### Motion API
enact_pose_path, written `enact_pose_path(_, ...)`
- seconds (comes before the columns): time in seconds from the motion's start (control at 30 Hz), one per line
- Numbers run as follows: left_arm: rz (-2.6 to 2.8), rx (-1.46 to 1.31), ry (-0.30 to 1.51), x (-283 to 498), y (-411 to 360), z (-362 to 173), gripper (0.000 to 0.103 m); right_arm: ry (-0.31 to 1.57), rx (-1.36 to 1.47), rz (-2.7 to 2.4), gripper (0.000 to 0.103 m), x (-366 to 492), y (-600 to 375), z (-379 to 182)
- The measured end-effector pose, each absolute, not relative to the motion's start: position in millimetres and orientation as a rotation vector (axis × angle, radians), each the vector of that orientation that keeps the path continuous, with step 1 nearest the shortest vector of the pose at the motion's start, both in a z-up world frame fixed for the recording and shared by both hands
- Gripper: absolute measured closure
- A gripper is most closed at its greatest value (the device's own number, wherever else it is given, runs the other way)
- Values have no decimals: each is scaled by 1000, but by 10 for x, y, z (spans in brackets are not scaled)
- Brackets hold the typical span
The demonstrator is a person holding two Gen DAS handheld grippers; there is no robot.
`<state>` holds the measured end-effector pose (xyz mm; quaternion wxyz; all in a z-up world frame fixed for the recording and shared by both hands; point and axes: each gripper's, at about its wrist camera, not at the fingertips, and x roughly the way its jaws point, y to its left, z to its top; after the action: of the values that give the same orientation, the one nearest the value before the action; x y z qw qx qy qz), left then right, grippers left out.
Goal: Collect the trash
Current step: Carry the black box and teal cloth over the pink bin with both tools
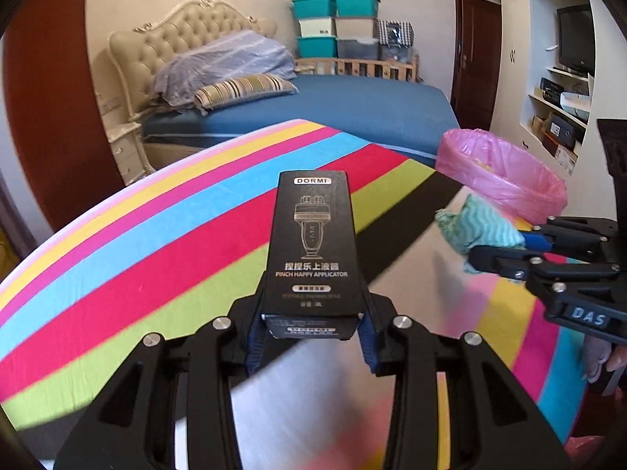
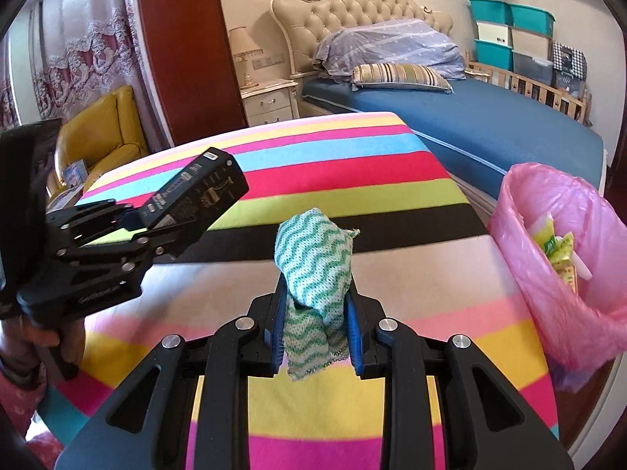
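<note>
My left gripper [image 1: 311, 331] is shut on a black "DORMI" carton [image 1: 311, 250] and holds it above the striped table [image 1: 156, 243]. The carton also shows at the left of the right wrist view [image 2: 196, 196]. My right gripper [image 2: 315, 337] is shut on a crumpled green-and-white wavy cloth [image 2: 313, 270], held above the table. In the left wrist view the cloth [image 1: 478, 227] sits in the right gripper [image 1: 505, 250], just in front of the bin. A bin lined with a pink bag [image 2: 564, 258] stands at the table's right edge and holds yellow wrappers [image 2: 560, 250].
The table wears a bright striped cover [image 2: 333, 164]. Behind it is a bed with a blue sheet [image 2: 470, 121], pillows and a tufted headboard. A yellow armchair [image 2: 102, 133] stands at the left, a nightstand with a lamp [image 2: 270, 102] beyond. Shelves with a TV [image 1: 576, 39] are at the right.
</note>
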<state>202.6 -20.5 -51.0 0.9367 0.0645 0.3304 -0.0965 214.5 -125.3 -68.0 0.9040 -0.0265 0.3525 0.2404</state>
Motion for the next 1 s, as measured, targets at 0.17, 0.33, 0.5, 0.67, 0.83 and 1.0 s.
enact_pose_path(0.17,-138,119,623,1623,-267,-477,65,714,-91,520,77,1844,-1209,-717)
enact_pose_path(0.33,-99,104,576,1359,-301,-426,65,672,-109,534,77,1575,-1237,-663)
enact_pose_path(0.5,-80,96,549,1164,-317,-399,65,628,-119,533,77,1431,-1247,-545)
enact_pose_path(0.67,-75,93,534,1071,-343,-360,65,594,-110,543,77,1368,-1301,-448)
enact_pose_path(0.83,-72,81,519,1000,-340,-332,65,580,-104,550,77,1309,-1332,-379)
enact_pose_path(1.0,-74,73,506,970,-374,-274,64,560,-86,543,77,1281,-1439,-339)
